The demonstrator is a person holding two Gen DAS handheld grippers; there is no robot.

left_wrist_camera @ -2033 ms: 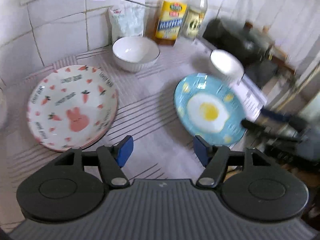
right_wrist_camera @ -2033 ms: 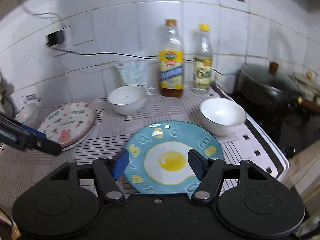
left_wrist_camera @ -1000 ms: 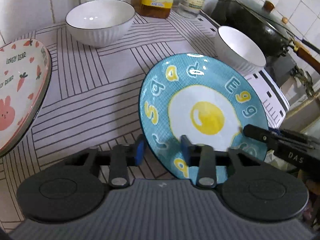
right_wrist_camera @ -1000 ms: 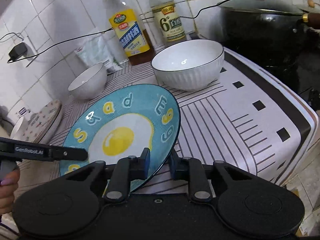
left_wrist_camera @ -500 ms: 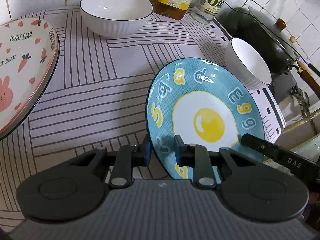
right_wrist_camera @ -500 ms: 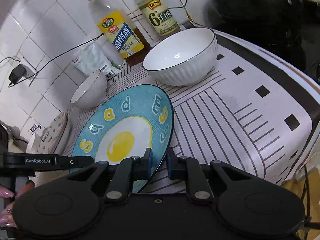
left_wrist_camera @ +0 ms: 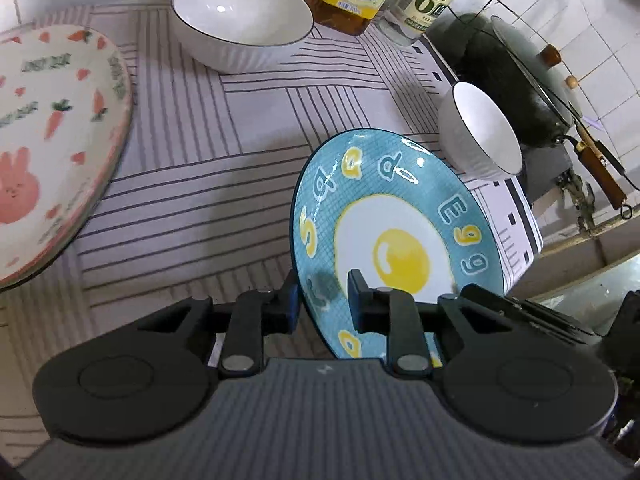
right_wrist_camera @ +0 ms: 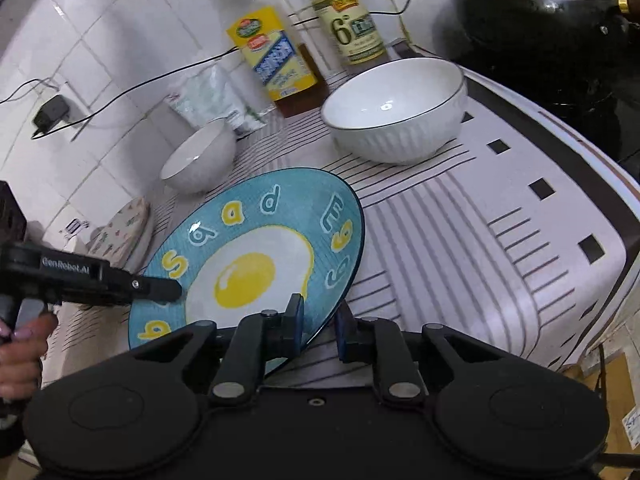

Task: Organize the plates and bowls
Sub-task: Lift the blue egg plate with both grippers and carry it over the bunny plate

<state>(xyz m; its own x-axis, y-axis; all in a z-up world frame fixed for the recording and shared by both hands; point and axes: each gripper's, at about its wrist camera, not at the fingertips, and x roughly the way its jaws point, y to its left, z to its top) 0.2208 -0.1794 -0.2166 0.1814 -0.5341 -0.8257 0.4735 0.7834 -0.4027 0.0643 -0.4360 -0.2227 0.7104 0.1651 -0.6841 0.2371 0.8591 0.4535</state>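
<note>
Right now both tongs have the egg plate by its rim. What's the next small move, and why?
Probably lift it a bit more, level, then carry it toward the bunny plate. The left tongs and right tongs pinch opposite edges of the egg plate, which looks tilted, with a bowl right behind its far rim, so clear that first.

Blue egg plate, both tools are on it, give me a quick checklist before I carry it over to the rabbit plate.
1. Left tool clamped on blue egg plate rim: ok.
2. Right tool clamped on the opposite rim: ok.
3. Plate lifted clear of the striped mat: cannot tell; it sits tilted.
4. Path to rabbit plate free of objects: ok.
5. Nearest white bowl apart from the plate: ok.
6. Rabbit plate bare on top: ok.
</note>
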